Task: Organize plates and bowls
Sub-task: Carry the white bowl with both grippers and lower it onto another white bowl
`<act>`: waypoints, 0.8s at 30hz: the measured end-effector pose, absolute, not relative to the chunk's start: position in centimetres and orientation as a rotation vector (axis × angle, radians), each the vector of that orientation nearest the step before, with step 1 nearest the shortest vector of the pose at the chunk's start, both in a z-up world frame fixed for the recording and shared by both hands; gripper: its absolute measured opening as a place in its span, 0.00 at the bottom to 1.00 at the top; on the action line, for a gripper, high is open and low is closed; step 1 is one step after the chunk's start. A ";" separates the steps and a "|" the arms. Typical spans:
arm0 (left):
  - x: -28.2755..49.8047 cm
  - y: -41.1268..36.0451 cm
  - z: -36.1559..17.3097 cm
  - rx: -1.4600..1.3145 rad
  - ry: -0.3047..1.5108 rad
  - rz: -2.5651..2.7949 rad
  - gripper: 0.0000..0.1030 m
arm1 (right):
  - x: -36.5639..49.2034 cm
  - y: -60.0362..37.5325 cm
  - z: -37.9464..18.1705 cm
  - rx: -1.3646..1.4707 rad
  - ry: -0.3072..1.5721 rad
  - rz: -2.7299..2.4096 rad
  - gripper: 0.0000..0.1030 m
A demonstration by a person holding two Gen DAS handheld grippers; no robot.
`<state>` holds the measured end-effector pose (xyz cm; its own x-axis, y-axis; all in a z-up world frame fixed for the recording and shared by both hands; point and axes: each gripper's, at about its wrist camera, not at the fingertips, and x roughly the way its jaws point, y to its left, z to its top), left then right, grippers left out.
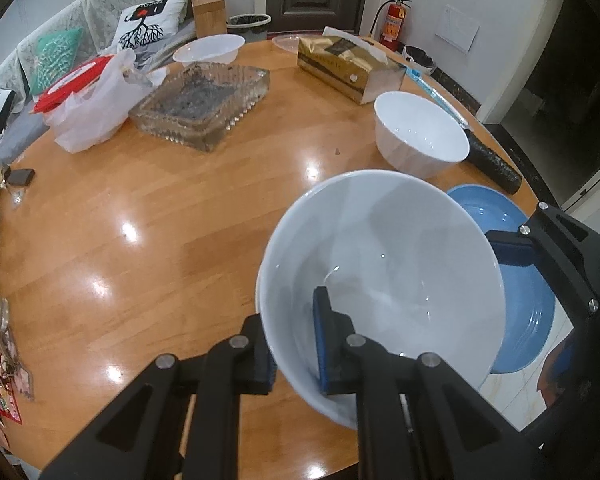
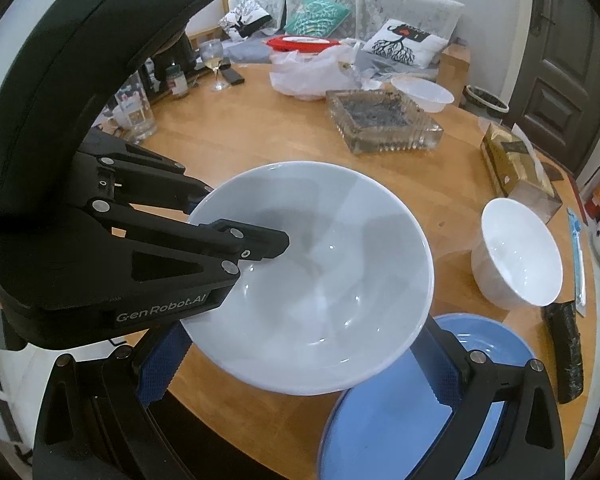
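Note:
My left gripper (image 1: 296, 348) is shut on the near rim of a large white bowl (image 1: 384, 256), one pad inside and one outside, holding it tilted above the round wooden table (image 1: 160, 208). The same bowl (image 2: 320, 280) fills the right wrist view, with the left gripper (image 2: 236, 232) clamped on its left rim. My right gripper (image 2: 304, 364) is open, its blue pads either side below the bowl, over a blue plate (image 2: 396, 420). The blue plate (image 1: 532, 304) lies at the table's edge. A smaller white bowl (image 1: 420, 132) stands upright beyond it.
A glass tray (image 1: 204, 104), a white plastic bag with a red lid (image 1: 84, 104), a gold box (image 1: 344, 64), a plastic bowl (image 1: 210, 50) and a dark roll (image 1: 496, 164) stand on the far table. Glasses and jars (image 2: 140, 112) stand at the left.

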<state>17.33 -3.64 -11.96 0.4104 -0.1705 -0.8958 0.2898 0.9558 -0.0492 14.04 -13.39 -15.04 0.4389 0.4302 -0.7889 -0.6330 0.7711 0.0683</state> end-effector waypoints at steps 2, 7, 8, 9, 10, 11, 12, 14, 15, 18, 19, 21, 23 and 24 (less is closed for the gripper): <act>17.5 -3.7 -12.2 0.123 1.116 -0.289 0.11 | 14.1 -13.4 -15.1 -0.254 0.901 0.667 0.96; 17.7 -3.7 -12.6 0.134 1.129 -0.288 0.11 | 14.5 -13.3 -15.5 -0.254 0.919 0.670 0.96; 17.7 -3.7 -12.7 0.138 1.131 -0.287 0.11 | 14.6 -13.2 -15.7 -0.257 0.923 0.670 0.96; 17.8 -3.7 -12.8 0.137 1.132 -0.289 0.11 | 14.7 -13.2 -15.7 -0.259 0.927 0.668 0.96; 17.9 -3.6 -12.9 0.134 1.134 -0.292 0.11 | 14.7 -13.1 -15.8 -0.263 0.930 0.666 0.96; 17.9 -3.6 -12.9 0.130 1.138 -0.295 0.11 | 14.8 -13.1 -15.8 -0.267 0.932 0.664 0.96; 18.0 -3.6 -13.0 0.131 1.140 -0.296 0.11 | 14.8 -13.0 -15.9 -0.269 0.935 0.662 0.96; 18.1 -3.7 -13.0 0.135 1.142 -0.297 0.11 | 15.0 -13.0 -16.0 -0.268 0.941 0.661 0.96; 18.1 -3.8 -13.1 0.136 1.143 -0.297 0.11 | 15.0 -13.0 -16.0 -0.267 0.943 0.660 0.96; 18.2 -3.8 -13.3 0.129 1.150 -0.300 0.11 | 15.1 -12.9 -16.1 -0.275 0.947 0.655 0.96; 18.3 -3.8 -13.4 0.126 1.152 -0.302 0.11 | 15.0 -12.9 -16.1 -0.278 0.948 0.653 0.96; 18.3 -3.7 -13.4 0.130 1.150 -0.302 0.12 | 15.0 -12.9 -16.2 -0.281 0.949 0.652 0.96; 18.4 -3.7 -13.4 0.135 1.149 -0.302 0.12 | 15.1 -12.8 -16.3 -0.284 0.952 0.649 0.96; 18.4 -3.7 -13.4 0.136 1.148 -0.303 0.12 | 15.1 -12.8 -16.4 -0.288 0.952 0.647 0.96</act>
<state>18.41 -3.71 -13.41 0.3750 -0.1671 -0.9118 0.3051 0.9511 -0.0488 15.13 -12.79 -16.35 0.4113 0.3841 -0.8266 -0.6274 0.7772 0.0489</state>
